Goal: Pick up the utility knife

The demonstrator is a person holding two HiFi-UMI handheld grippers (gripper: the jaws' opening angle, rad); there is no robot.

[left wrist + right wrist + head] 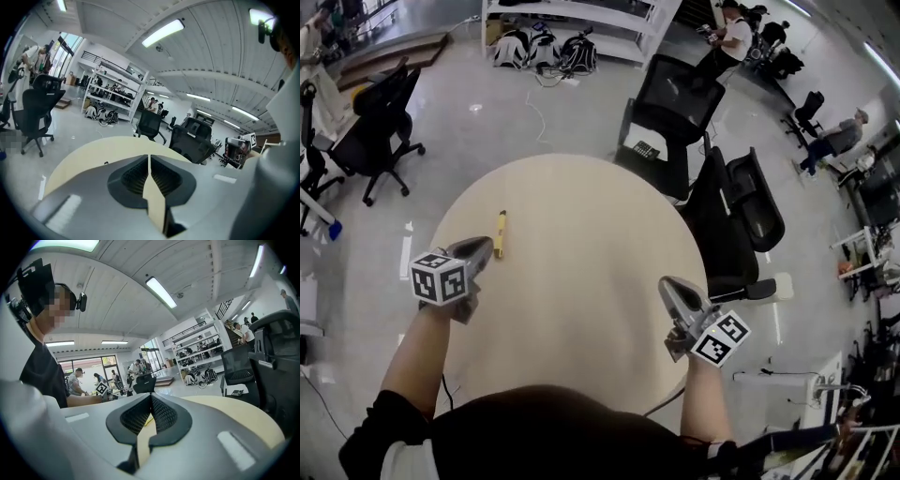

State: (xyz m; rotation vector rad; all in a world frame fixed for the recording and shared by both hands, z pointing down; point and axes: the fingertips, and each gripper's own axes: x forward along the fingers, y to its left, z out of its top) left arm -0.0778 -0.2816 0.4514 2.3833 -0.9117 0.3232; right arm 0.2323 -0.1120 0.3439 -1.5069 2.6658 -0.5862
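The utility knife [500, 233], slim and yellow with a dark tip, lies on the left part of the round beige table [581, 253]. My left gripper [484, 246] hovers just left of the knife's near end, its jaws shut with nothing between them. My right gripper [667, 284] is over the table's right side, far from the knife, and is also shut and empty. In the left gripper view the closed jaws [149, 158] point across the tabletop [108, 147]; the knife is hidden there. In the right gripper view the closed jaws [151, 397] face the left gripper's marker cube [101, 388].
Black office chairs [673, 108] crowd the table's far right edge, with another [734, 220] at its right. A further chair [380, 122] stands on the floor to the left. Shelving with bags [546, 49] is at the back, and people stand beyond.
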